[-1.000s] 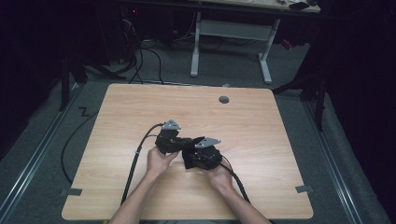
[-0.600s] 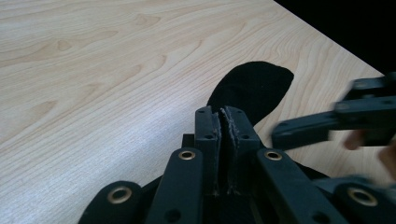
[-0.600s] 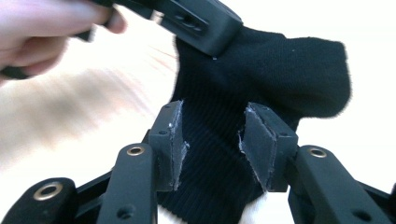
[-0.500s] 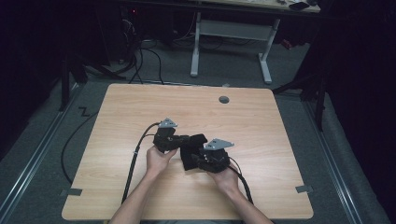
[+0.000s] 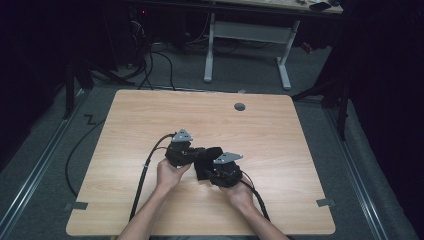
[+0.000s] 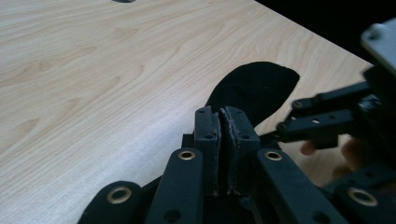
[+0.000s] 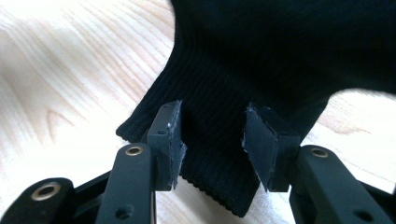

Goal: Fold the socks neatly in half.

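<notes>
A black ribbed sock point(image 5: 209, 155) lies on the wooden table point(image 5: 280, 135) between the two grippers. My left gripper point(image 5: 192, 153) is shut on one end of the sock; in the left gripper view its jaws point(image 6: 219, 114) press together and the sock's rounded end point(image 6: 254, 86) spreads out beyond them. My right gripper point(image 5: 212, 172) is open. In the right gripper view its jaws point(image 7: 212, 140) straddle the sock's ribbed cuff point(image 7: 210, 116), with a gap at each pad. The right gripper point(image 6: 322, 121) also appears at the right of the left gripper view.
A round cable hole point(image 5: 240, 106) sits near the table's far edge. Black cables trail from both grippers toward the near edge point(image 5: 145, 175). Beyond the table stand a white desk frame point(image 5: 245, 35) and floor cables point(image 5: 150, 60).
The right gripper has drawn slightly right and toward the person, away from the left gripper. The sock between them is stretched out a little more. The left gripper has hardly moved.
</notes>
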`<state>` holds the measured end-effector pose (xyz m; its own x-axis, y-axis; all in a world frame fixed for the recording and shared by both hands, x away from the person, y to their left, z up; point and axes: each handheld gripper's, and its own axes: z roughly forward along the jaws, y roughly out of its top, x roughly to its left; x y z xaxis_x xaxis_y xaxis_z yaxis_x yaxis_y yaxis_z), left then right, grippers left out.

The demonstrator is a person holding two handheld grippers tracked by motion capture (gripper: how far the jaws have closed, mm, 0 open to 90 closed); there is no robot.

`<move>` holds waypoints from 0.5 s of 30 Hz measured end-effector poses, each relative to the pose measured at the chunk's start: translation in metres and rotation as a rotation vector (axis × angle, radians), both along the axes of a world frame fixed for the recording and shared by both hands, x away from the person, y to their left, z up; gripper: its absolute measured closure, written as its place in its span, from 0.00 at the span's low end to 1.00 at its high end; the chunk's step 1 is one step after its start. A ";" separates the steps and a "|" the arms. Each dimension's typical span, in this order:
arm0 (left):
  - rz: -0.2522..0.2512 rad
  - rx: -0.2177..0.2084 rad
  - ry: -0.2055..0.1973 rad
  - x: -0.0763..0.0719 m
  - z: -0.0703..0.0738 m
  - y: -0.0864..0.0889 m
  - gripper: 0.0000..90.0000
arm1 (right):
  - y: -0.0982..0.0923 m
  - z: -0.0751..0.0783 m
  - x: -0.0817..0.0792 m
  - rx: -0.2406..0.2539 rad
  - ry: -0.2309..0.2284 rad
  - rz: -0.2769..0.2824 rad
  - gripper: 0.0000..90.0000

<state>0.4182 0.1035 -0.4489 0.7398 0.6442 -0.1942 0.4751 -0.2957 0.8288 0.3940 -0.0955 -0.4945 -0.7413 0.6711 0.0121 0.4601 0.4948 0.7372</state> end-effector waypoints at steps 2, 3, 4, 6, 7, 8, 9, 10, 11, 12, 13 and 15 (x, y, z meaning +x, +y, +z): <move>-0.001 0.009 -0.005 -0.005 -0.001 -0.001 0.94 | 0.000 0.000 0.001 -0.002 -0.004 -0.007 0.63; -0.003 0.010 -0.004 -0.007 -0.003 -0.001 0.94 | 0.001 0.000 0.002 -0.007 -0.006 -0.009 0.63; -0.003 0.011 -0.004 -0.009 -0.005 -0.001 0.94 | 0.001 0.000 0.003 -0.010 -0.008 -0.011 0.63; -0.001 -0.002 0.006 -0.013 -0.010 0.000 0.94 | 0.002 0.000 0.004 -0.013 -0.009 -0.020 0.63; -0.003 -0.007 0.011 -0.015 -0.012 0.000 0.94 | 0.003 0.000 0.005 -0.014 -0.010 -0.023 0.63; -0.003 -0.012 0.016 -0.017 -0.015 0.000 0.94 | 0.003 0.000 0.006 -0.016 -0.012 -0.029 0.63; -0.004 -0.021 0.021 -0.018 -0.017 0.000 0.94 | 0.004 0.000 0.006 -0.016 -0.016 -0.033 0.63; -0.004 -0.026 0.026 -0.019 -0.019 0.000 0.93 | 0.004 0.000 0.007 -0.019 -0.019 -0.035 0.63; -0.005 -0.024 0.031 -0.020 -0.022 0.000 0.93 | 0.005 0.000 0.007 -0.023 -0.023 -0.036 0.63; -0.004 -0.024 0.039 -0.021 -0.025 0.000 0.93 | 0.005 0.000 0.007 -0.026 -0.026 -0.037 0.63; -0.001 -0.026 0.041 -0.021 -0.027 0.000 0.93 | 0.006 -0.001 0.007 -0.025 -0.030 -0.040 0.63; 0.005 -0.030 0.045 -0.020 -0.029 0.001 0.93 | 0.005 0.000 0.007 -0.026 -0.028 -0.038 0.62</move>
